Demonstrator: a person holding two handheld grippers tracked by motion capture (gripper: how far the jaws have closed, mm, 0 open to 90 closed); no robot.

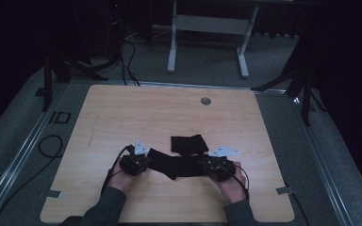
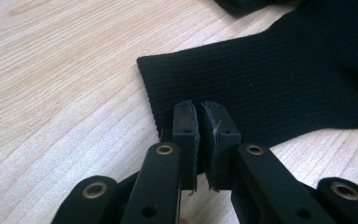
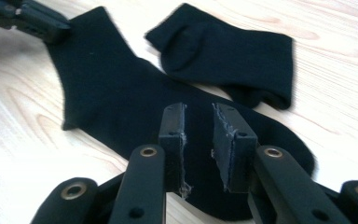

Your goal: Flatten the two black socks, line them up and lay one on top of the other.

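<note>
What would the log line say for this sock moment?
left tongs: nearly shut at cuff of flat sock | right tongs: open over its toe end | folded sock: lying beside | table: wooden

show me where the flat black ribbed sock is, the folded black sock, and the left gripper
flat black ribbed sock (image 2: 270,88), left gripper view, on its ribbed cuff.
folded black sock (image 3: 233,56), right gripper view, on its middle.
left gripper (image 2: 200,121), left gripper view, between its jaw tips at the cuff edge.

We see a black ribbed sock (image 1: 175,165) stretched flat across the lower middle of the high view, cuff toward the left. A second black sock (image 1: 189,143) lies folded just above it, edges overlapping.
</note>
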